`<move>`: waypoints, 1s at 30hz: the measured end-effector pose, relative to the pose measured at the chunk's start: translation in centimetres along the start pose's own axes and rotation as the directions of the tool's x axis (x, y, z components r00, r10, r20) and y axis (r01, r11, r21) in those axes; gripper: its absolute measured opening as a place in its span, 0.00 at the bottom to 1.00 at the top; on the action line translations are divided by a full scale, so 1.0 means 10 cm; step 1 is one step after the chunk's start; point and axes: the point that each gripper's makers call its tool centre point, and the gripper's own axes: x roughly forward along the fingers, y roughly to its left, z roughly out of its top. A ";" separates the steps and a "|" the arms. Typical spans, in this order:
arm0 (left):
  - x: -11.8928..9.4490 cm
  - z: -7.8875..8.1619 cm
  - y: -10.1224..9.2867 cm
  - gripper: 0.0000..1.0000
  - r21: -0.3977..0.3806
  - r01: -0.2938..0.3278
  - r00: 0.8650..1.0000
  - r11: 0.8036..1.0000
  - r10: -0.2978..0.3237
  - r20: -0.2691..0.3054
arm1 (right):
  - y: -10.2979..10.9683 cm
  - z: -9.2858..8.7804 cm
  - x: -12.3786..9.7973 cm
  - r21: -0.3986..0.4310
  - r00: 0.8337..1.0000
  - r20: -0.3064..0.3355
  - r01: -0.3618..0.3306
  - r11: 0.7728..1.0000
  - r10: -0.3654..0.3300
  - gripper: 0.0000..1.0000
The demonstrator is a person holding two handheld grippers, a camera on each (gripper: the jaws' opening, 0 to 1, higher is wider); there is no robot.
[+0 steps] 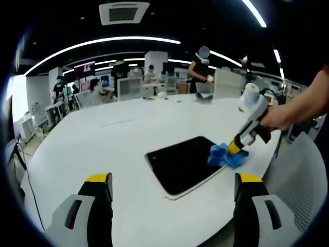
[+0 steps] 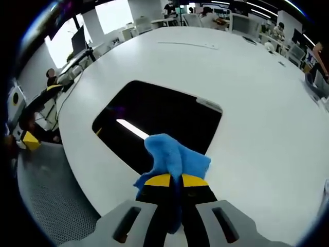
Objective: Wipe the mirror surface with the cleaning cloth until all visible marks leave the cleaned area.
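The mirror (image 1: 180, 165) is a dark, white-edged rectangle lying flat on the white table (image 1: 118, 139), just ahead of my left gripper (image 1: 175, 181), which is open and holds nothing. A crumpled blue cloth (image 1: 225, 155) rests on the mirror's right corner, pinched by my right gripper (image 1: 238, 147) coming in from the right in a hand (image 1: 277, 117). In the right gripper view the jaws of my right gripper (image 2: 176, 181) are shut on the blue cloth (image 2: 172, 157), which presses on the near edge of the mirror (image 2: 159, 116). The glass reflects a light strip; I can make out no marks.
The table edge runs close below the mirror. A grey mesh chair (image 1: 300, 175) stands at the right, seen again as mesh chair (image 2: 56, 198). My left gripper (image 2: 24, 138) shows at the far left edge. People and desks with monitors (image 1: 128, 85) stand beyond the table.
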 end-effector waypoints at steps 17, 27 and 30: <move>0.01 -0.03 -0.02 0.99 0.008 0.007 1.000 1.000 -0.007 -0.013 | 0.10 0.06 0.05 -0.020 1.000 -0.004 -0.004 1.000 0.004 0.01; 0.02 -0.05 -0.04 0.99 0.024 0.015 1.000 1.000 -0.015 -0.021 | 0.19 0.12 0.10 -0.047 1.000 -0.002 -0.010 0.999 0.010 0.01; 0.02 -0.05 -0.03 0.99 0.023 0.013 1.000 1.000 -0.012 -0.019 | 0.22 0.13 0.11 -0.056 1.000 -0.003 -0.013 0.998 0.013 0.01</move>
